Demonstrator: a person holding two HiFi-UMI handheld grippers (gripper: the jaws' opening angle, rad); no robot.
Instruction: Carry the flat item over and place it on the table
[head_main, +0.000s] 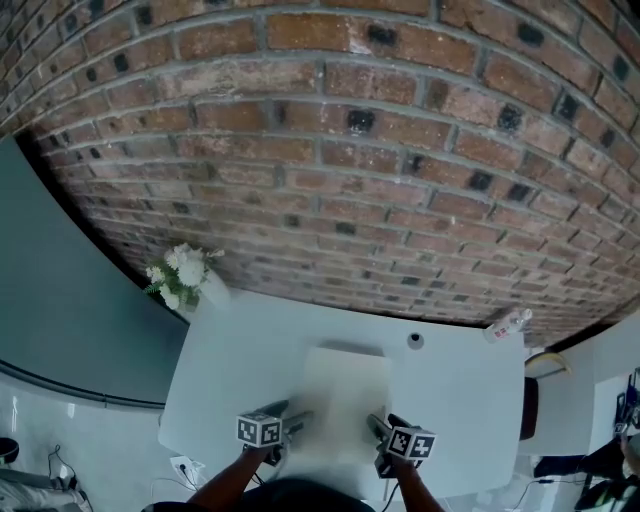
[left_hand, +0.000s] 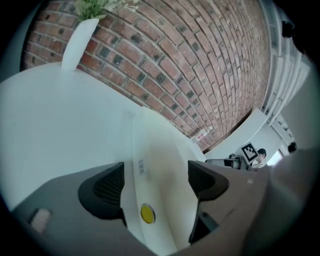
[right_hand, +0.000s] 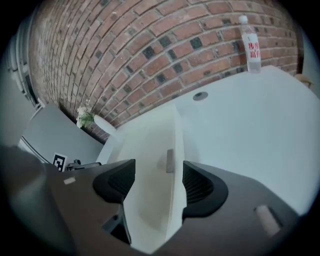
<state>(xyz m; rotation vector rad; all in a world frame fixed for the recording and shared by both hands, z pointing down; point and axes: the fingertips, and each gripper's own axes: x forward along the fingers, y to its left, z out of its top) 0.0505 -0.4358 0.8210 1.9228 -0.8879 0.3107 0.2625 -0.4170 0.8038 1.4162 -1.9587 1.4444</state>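
Left jaws: your left gripper (left_hand: 156, 180) has them closed on the flat item (left_hand: 160, 160), with a pad against each side, just past its yellow sticker (left_hand: 147, 214).
Right jaws: your right gripper (right_hand: 159, 182) grips the same item at its near right end, both pads touching it.
Flat item: white, at the near middle of the surface (head_main: 450, 400); whether it rests there or is lifted cannot be told.
Far left: a white vase of flowers (head_main: 185, 275).
Far right: a bottle (head_main: 508, 324) by the brick wall (head_main: 330, 150).
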